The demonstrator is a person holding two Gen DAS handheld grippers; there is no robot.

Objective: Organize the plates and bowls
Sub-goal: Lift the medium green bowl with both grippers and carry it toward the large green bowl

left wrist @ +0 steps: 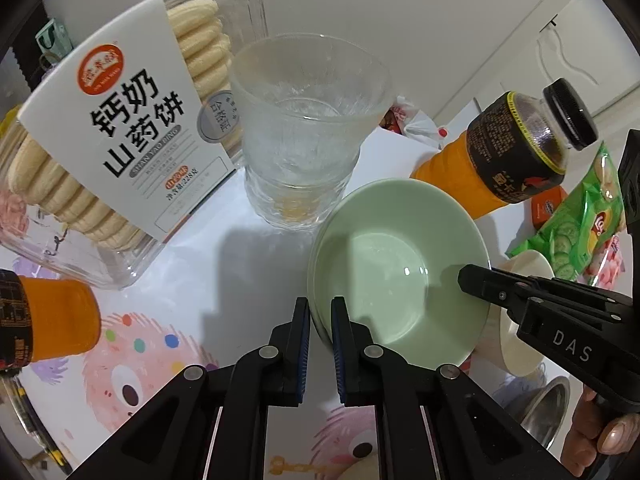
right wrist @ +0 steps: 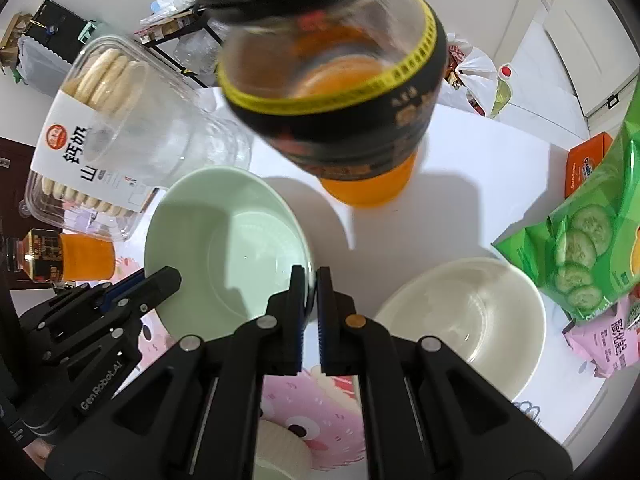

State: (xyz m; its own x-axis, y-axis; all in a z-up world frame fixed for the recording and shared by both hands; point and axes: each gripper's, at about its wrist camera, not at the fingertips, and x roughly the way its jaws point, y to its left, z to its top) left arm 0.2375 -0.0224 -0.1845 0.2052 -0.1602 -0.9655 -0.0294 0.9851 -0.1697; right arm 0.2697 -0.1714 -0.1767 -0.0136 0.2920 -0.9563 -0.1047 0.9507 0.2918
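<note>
Both tools are on the green bowl (left wrist: 394,276) at once, and that is where the trouble lies. The left tool (left wrist: 320,308) pinches the bowl's near-left rim between its narrow jaws, and the right tool (right wrist: 309,276) pinches the rim on the opposite side. The bowl sits in the middle of the table (left wrist: 208,248), with the cream bowl (right wrist: 472,316) just to its right.

If the two hands pull unevenly, the thin glazed rim could slip out of one pair of jaws and the bowl would tip or drop; I judge the grip shallow on both sides. The space is tight too. A frosted glass (left wrist: 304,132) stands just beyond the bowl, and an orange juice bottle (right wrist: 340,92) stands close on the far right, looming over the right tool. A careless lift or swing toward the cream bowl could knock either over. The biscuit box (left wrist: 108,136) on the far left and the green crisp packet (right wrist: 592,240) on the right hem in any wide movement.
</note>
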